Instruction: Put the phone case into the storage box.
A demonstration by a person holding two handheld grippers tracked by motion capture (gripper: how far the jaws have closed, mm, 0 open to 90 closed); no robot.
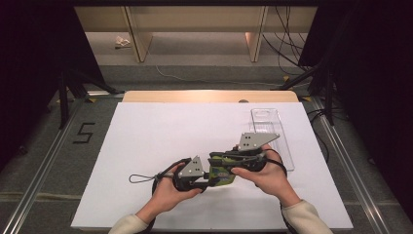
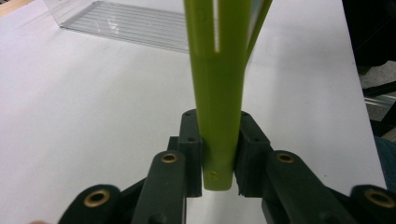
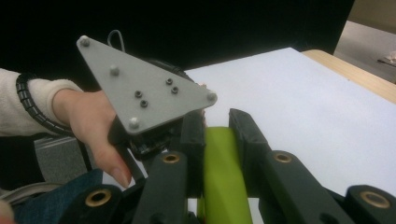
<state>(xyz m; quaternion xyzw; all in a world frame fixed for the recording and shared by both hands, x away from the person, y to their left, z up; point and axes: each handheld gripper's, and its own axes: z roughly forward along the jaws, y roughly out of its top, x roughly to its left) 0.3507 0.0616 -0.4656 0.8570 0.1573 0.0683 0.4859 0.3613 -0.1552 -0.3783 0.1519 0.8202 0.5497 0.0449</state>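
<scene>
The surface was a white sheet laid over a pale wooden top whose far edge showed as a strip. It stood in a dim room with grey floor, black stands to either side, loose cables on the right and light wooden furniture legs beyond. A marking like the figure five lay on the floor at the left. A clear ribbed plastic tray sat on the right half of the surface, toward the far edge. Near the front middle, both hands met over a green plastic object held just above the sheet between the two tools. In the high view its long axis ran roughly left to right across the surface, slightly slanted. The left tongs had just been closing, and their pads pressed on one narrow end of the green piece; in the left gripper view the piece ran straight away from the camera toward the tray, and a slot showed in its upper part. The right tongs were clamped on the green object too, with its long axis lying along the jaws. The left hand and its grey three-cornered plate sat just beyond.
</scene>
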